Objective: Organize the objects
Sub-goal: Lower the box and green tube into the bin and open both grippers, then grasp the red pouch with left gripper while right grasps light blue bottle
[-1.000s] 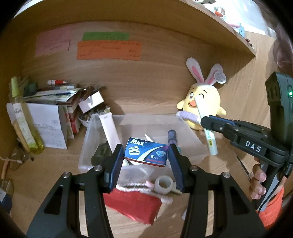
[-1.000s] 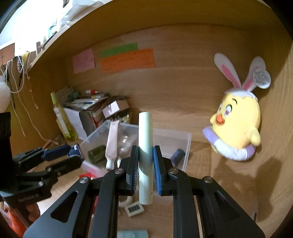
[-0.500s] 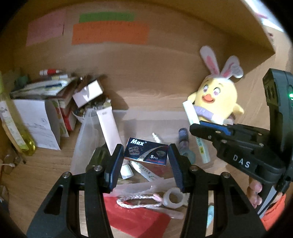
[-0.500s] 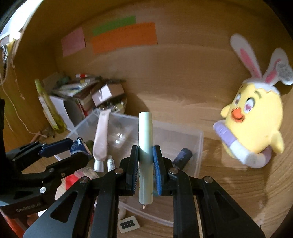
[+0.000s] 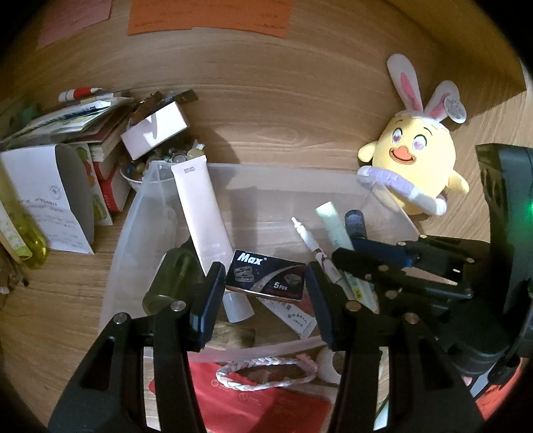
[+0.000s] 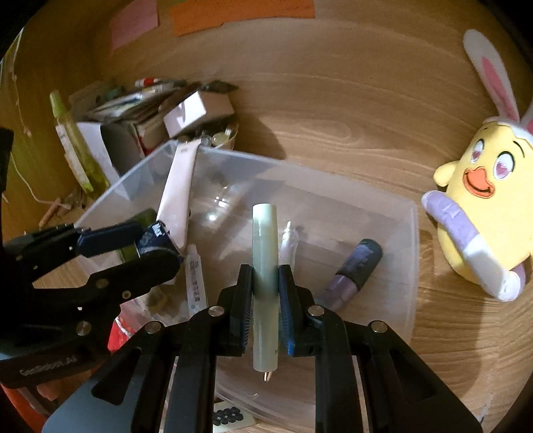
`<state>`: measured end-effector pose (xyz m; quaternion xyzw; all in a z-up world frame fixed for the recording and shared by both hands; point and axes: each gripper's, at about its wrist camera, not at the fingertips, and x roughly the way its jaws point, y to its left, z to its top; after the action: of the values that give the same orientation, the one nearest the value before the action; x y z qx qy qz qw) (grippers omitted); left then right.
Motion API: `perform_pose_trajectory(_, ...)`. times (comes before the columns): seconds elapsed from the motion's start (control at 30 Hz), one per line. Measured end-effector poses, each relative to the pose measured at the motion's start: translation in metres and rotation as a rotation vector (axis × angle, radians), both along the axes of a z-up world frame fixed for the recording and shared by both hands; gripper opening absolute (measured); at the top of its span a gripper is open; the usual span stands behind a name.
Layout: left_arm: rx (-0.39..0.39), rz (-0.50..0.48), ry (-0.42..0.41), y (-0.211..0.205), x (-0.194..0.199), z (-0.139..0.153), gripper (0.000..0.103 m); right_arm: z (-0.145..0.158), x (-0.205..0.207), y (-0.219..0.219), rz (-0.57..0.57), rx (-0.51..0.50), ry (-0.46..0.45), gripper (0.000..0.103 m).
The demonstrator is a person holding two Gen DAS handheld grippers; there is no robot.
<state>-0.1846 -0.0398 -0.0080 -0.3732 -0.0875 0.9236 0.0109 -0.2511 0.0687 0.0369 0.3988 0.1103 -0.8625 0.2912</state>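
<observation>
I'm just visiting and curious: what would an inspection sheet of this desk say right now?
Surface: wooden desk in a wood-walled nook.
Job's things: clear plastic bin holding a white tube, a purple bottle and small tubes.
Clutter: stacked books and boxes, yellow bottle, red pouch, braided bracelet.
Grippers: left gripper shut on Max box; right gripper shut on pale green pen, both over the bin.
Cables: thin cord at far left.
Surroundings: plush chick, sticky notes on the wall.

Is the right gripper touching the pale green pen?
Touching. The right wrist view shows the right gripper with both fingers pressed flat against the pale green pen, which hangs over the clear plastic bin.
</observation>
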Motion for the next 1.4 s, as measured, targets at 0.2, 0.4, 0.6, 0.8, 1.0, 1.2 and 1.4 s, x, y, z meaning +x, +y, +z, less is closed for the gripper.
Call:
perform_pose_trajectory(0.2, 0.004, -0.007, 0.007, 0.000, 0.006, 0.007, 0.050, 0.002, 0.002, 0.000, 0.003, 0.012, -0.003, 0.016)
perform_pose_trajectory(0.4, 0.000, -0.004, 0.055, -0.002, 0.028, 0.026, 0.066, 0.017, 0.013, 0.011, -0.001, -0.008, 0.031, 0.036)
perform_pose_trajectory(0.6, -0.056, 0.010, 0.106, -0.006, 0.060, 0.041, 0.084, 0.035, 0.042, 0.034, 0.008, -0.042, 0.092, 0.062)
perform_pose_trajectory(0.8, -0.098, 0.003, 0.072, 0.001, 0.082, 0.028, 0.090, 0.041, 0.076, 0.055, 0.011, -0.050, 0.140, 0.080)
perform_pose_trajectory(1.0, -0.143, -0.056, -0.014, 0.028, 0.083, -0.004, 0.090, 0.022, 0.098, 0.069, 0.012, -0.042, 0.094, 0.081)
perform_pose_trajectory(1.2, -0.179, -0.081, -0.088, 0.047, 0.069, -0.028, 0.090, -0.003, 0.114, 0.077, 0.023, -0.033, 0.028, 0.081)
perform_pose_trajectory(1.4, -0.219, -0.067, -0.138, 0.039, 0.076, -0.041, 0.090, -0.016, 0.124, 0.077, 0.052, -0.020, 0.002, 0.082)
